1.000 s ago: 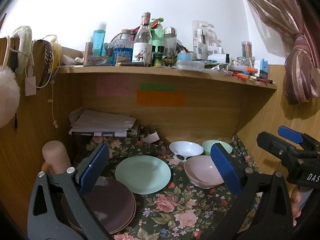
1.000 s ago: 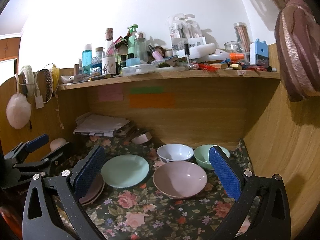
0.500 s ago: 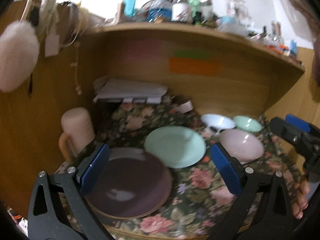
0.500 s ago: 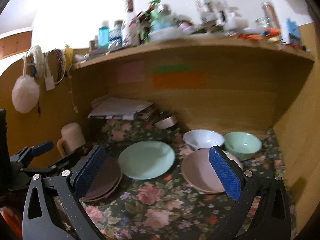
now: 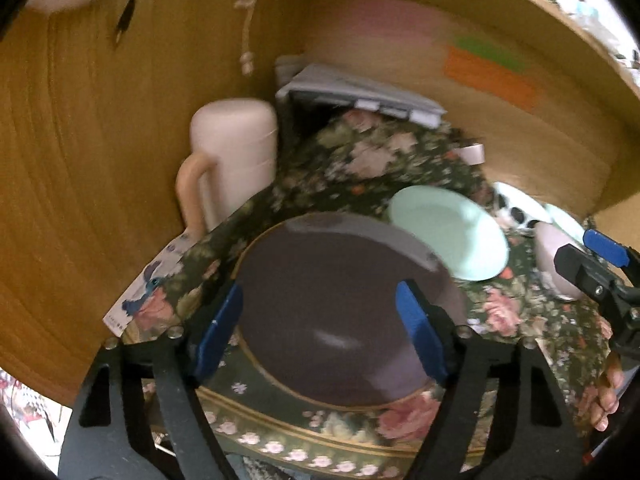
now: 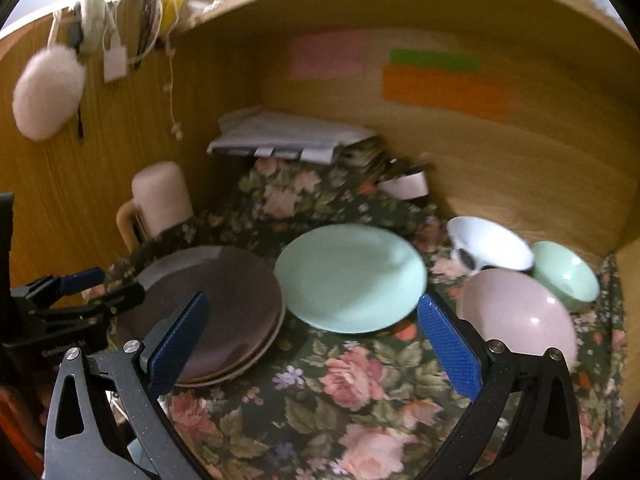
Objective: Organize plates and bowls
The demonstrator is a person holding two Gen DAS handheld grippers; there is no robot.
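My left gripper (image 5: 320, 336) hangs over the brown plates (image 5: 344, 312) stacked at the near left of the table (image 6: 360, 400), its fingers half-wide, just been closing, with nothing pinched yet. My right gripper (image 6: 316, 344) stands wide and empty before the mint plate (image 6: 352, 276). The risk I judge: those thin rims lie flat on soft cloth, so a finger may slide over, or lift only the top plate and tip it.
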